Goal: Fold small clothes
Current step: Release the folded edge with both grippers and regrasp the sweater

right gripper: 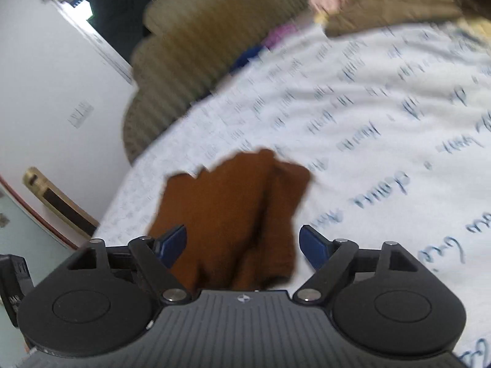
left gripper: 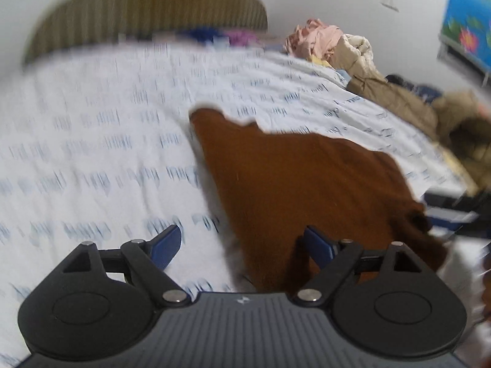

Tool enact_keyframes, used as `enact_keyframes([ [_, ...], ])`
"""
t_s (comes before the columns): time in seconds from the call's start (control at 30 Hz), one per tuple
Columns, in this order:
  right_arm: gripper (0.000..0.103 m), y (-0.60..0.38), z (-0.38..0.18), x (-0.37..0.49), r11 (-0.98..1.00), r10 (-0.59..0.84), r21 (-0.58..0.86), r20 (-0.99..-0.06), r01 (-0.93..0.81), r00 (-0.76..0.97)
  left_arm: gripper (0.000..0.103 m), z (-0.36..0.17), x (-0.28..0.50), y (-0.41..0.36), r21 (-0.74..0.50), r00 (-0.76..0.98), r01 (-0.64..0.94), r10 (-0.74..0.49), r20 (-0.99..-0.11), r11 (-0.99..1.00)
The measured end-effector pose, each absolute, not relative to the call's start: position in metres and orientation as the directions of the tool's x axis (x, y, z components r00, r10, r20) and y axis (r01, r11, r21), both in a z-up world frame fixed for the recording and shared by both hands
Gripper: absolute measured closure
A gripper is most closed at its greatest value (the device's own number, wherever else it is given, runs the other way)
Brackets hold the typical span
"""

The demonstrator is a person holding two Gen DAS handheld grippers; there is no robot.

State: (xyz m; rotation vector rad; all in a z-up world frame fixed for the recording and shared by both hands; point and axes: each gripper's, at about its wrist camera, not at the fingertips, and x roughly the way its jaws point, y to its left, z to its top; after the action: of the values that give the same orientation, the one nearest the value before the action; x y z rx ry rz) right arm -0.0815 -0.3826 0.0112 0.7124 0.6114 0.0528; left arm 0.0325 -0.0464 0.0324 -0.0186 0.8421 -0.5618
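the bed (left gripper: 92, 128) fills both your views, white sheet with blue script, blurred from motion. behind it, the striped headboard (left gripper: 147, 9). along the far edge, a pile of clothes (left gripper: 353, 58), tan and pink. now the brown garment (left gripper: 291, 190) lies spread on the sheet in the left view, and in the right view (right gripper: 233, 214) it looks bunched with a crease down it. your left gripper (left gripper: 242, 242) is spread wide above the garment's near edge, gripping nothing. your right gripper (right gripper: 242, 242) is wide too, the brown cloth showing between its fingers, none pinched.
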Motion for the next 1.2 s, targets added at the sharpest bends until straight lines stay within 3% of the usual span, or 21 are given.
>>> enact_keyframes([
  [0.1,0.022,-0.391,-0.006,-0.081,0.713,0.314,0.684,-0.505,0.151,0.804,0.015,0.015,0.043,-0.030,-0.444,0.392,0.420,-0.599,-0.698,0.792],
  [0.23,0.022,-0.388,-0.014,-0.070,0.642,0.389,0.759,-0.447,0.111,0.805,0.015,0.001,0.052,-0.030,-0.553,0.354,0.358,-0.657,-0.666,0.753],
  [0.37,0.022,-0.364,-0.015,-0.049,0.662,0.429,0.745,-0.467,0.082,0.773,0.015,-0.013,0.060,-0.038,-0.706,0.253,0.302,-0.768,-0.588,0.640],
  [0.43,0.026,-0.351,-0.014,-0.045,0.670,0.441,0.739,-0.474,0.072,0.762,0.016,-0.020,0.056,-0.039,-0.741,0.242,0.281,-0.792,-0.561,0.611],
  [0.47,0.034,-0.345,-0.014,-0.044,0.672,0.442,0.737,-0.479,0.074,0.759,0.017,-0.021,0.054,-0.038,-0.743,0.245,0.288,-0.797,-0.552,0.604],
  [0.5,0.043,-0.341,-0.014,-0.044,0.670,0.438,0.738,-0.485,0.085,0.757,0.033,-0.021,0.052,-0.036,-0.743,0.248,0.289,-0.797,-0.551,0.604],
  [0.53,0.050,-0.339,-0.016,-0.043,0.668,0.429,0.737,-0.493,0.102,0.757,0.063,-0.023,0.052,-0.034,-0.738,0.244,0.286,-0.791,-0.561,0.611],
  [0.57,0.063,-0.339,-0.017,-0.044,0.662,0.418,0.739,-0.502,0.125,0.757,0.070,-0.025,0.054,-0.032,-0.729,0.234,0.284,-0.782,-0.578,0.623],
  [0.63,0.069,-0.342,-0.022,-0.045,0.613,0.432,0.776,-0.484,0.145,0.761,0.080,-0.028,0.056,-0.026,-0.737,0.226,0.275,-0.786,-0.575,0.618],
  [0.8,0.074,-0.333,-0.018,-0.059,0.567,0.461,0.812,-0.448,0.134,0.766,0.087,-0.006,0.045,-0.017,-0.674,0.277,0.338,-0.754,-0.596,0.657],
  [0.93,0.072,-0.316,-0.014,-0.076,0.582,0.487,0.807,-0.447,0.103,0.751,0.087,0.008,0.026,-0.011,-0.581,0.293,0.422,-0.711,-0.639,0.696],
  [0.97,0.067,-0.314,-0.016,-0.077,0.595,0.485,0.797,-0.463,0.108,0.742,0.087,0.007,0.023,-0.014,-0.545,0.290,0.443,-0.689,-0.664,0.712],
  [1.07,0.063,-0.316,-0.015,-0.082,0.629,0.466,0.769,-0.491,0.114,0.736,0.080,0.014,0.019,-0.017,-0.473,0.317,0.489,-0.654,-0.687,0.733],
  [1.17,0.048,-0.330,-0.003,-0.084,0.656,0.404,0.742,-0.498,0.137,0.767,0.052,0.027,0.029,-0.020,-0.432,0.349,0.497,-0.629,-0.694,0.753],
  [1.2,0.042,-0.334,0.001,-0.083,0.671,0.375,0.727,-0.502,0.144,0.779,0.037,0.031,0.034,-0.023,-0.401,0.379,0.498,-0.609,-0.697,0.769],
])
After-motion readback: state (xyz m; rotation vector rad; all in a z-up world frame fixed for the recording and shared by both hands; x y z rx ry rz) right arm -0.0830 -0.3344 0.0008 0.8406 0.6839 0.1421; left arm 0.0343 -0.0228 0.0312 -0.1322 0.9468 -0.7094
